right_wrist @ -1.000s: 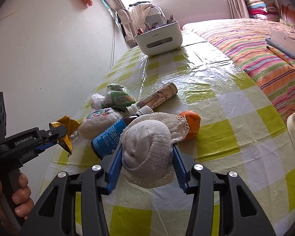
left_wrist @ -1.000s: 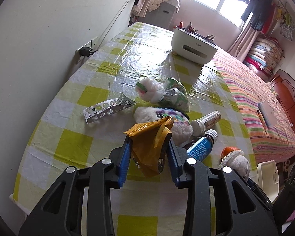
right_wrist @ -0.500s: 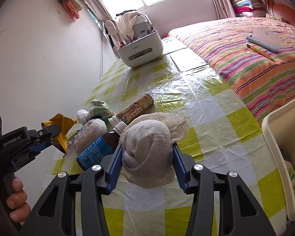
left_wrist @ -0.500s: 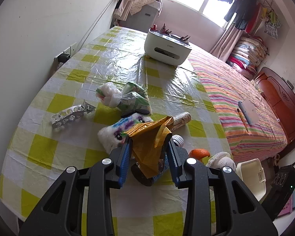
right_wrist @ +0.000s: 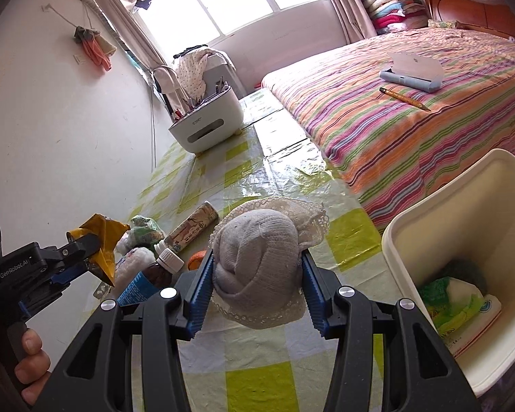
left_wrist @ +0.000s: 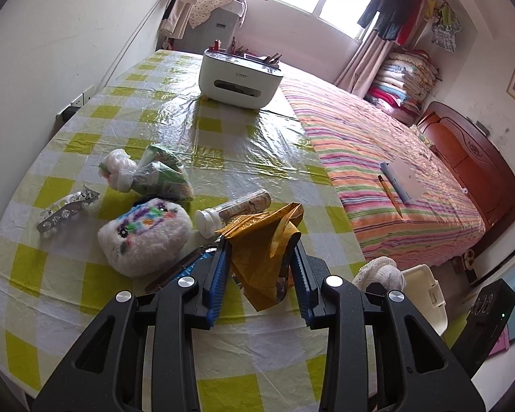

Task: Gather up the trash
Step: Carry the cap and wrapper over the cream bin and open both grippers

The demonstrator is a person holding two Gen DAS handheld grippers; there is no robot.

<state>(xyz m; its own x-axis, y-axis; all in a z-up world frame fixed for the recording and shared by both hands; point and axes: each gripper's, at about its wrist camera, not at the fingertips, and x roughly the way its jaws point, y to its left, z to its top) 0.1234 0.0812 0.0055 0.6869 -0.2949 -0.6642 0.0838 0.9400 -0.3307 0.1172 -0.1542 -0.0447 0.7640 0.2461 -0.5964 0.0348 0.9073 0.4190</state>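
Observation:
My left gripper (left_wrist: 260, 244) is shut on a crumpled yellow wrapper (left_wrist: 262, 264), held above the checked tablecloth (left_wrist: 223, 158). Between the blue pads of my right gripper (right_wrist: 256, 258) sits a balled white sock with a lace edge (right_wrist: 254, 237), gripped tight. That sock (left_wrist: 381, 271) also shows at the right in the left wrist view. A cream bin (right_wrist: 439, 206) stands beside the table's right edge, lower right of the sock, with green and white packaging (right_wrist: 453, 295) inside. In the right wrist view the left gripper (right_wrist: 82, 247) is at the far left, a hand on its handle.
On the cloth lie a fluffy white pouch (left_wrist: 144, 237), a knotted green bag (left_wrist: 161, 171), a blister pack (left_wrist: 65, 209), a capped tube (left_wrist: 237, 206), a brown bottle (right_wrist: 147, 278) and an orange (right_wrist: 197, 259). A white organiser box (left_wrist: 238, 79) stands at the back. A striped bed (left_wrist: 377, 158) adjoins the table.
Both grippers have carried their loads to the right, across the table toward its right edge. The cream bin has come into the right wrist view. Neither grip has changed.

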